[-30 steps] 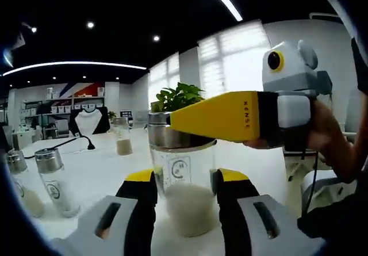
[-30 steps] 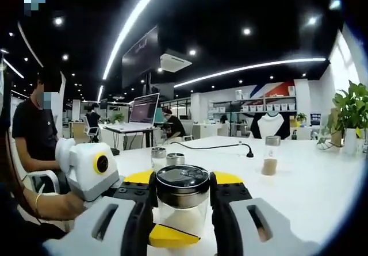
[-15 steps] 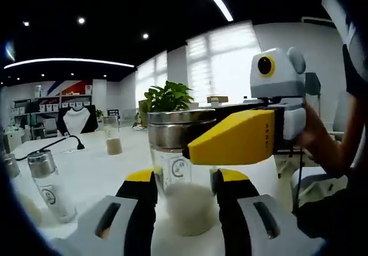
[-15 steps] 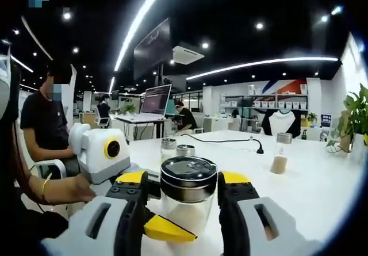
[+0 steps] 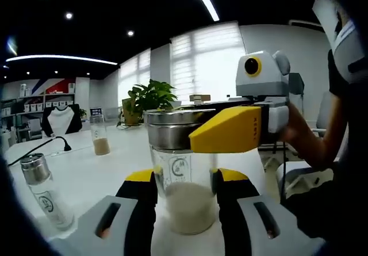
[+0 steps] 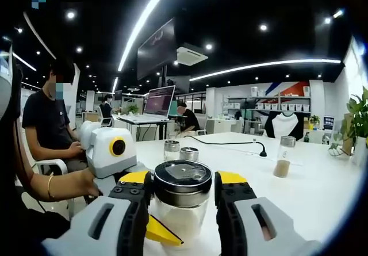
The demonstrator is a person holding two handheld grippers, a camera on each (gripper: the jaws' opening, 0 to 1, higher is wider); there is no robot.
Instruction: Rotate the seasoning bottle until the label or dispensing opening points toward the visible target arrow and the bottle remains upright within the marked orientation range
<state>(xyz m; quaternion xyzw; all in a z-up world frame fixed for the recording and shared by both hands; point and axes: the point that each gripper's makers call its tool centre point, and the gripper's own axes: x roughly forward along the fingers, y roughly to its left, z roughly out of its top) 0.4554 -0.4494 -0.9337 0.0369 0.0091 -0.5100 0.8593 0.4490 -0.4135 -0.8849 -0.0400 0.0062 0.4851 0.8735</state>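
The seasoning bottle (image 5: 185, 201) is a glass jar with a steel lid, white powder inside and a round logo label facing the left gripper view. It stands upright on the white table (image 5: 98, 172). My left gripper (image 5: 185, 188) is shut on its glass body, a black-and-yellow jaw pressed to each side. The right gripper (image 5: 227, 130) comes in from the right at lid height, a hand behind it. In the right gripper view my right gripper (image 6: 183, 194) is shut on the bottle's lid (image 6: 182, 177). The left gripper (image 6: 112, 152) is at the left there.
Another steel-lidded bottle (image 5: 43, 190) stands left of the jar, and a bottle of brown powder (image 5: 100, 140) is farther back by a potted plant (image 5: 146, 98). Two small bottles (image 6: 179, 152) and a black cable (image 6: 230, 144) lie behind. People sit at desks (image 6: 49, 123).
Both views have swung, so the room behind has slid sideways. The right gripper's body sits more to the left in the left gripper view. The bottle stays upright between both pairs of jaws.
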